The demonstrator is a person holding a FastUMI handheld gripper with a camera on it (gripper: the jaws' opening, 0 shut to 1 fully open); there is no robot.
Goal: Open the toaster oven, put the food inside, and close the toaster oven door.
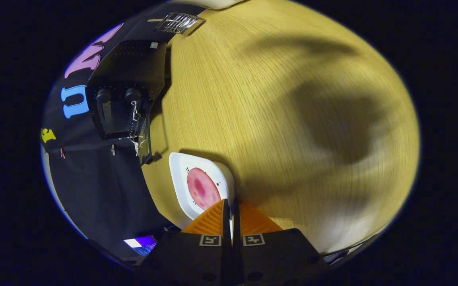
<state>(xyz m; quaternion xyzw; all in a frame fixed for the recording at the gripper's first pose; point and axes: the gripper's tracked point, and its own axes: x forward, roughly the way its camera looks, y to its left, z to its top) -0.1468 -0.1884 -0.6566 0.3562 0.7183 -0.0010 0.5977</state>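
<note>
My gripper (231, 201) is shut on the near rim of a white plate (181, 167), which it holds just ahead of its fingers. On the plate lies a round pink slice of meat (202, 188). The plate hangs over or rests on the wooden table (292, 119); I cannot tell which. Beyond the plate, against the black cloth wall, stands the black toaster oven (127, 67), with two round knobs (118, 95) on its front. Its door (144, 139) looks swung open and shows edge-on towards the plate.
A wire rack (179, 22) lies on the table past the oven, near the table's far end. Broad shadows of an arm fall across the wood on the side away from the oven. A lit screen (141, 243) glows by the cloth, close to the gripper's body.
</note>
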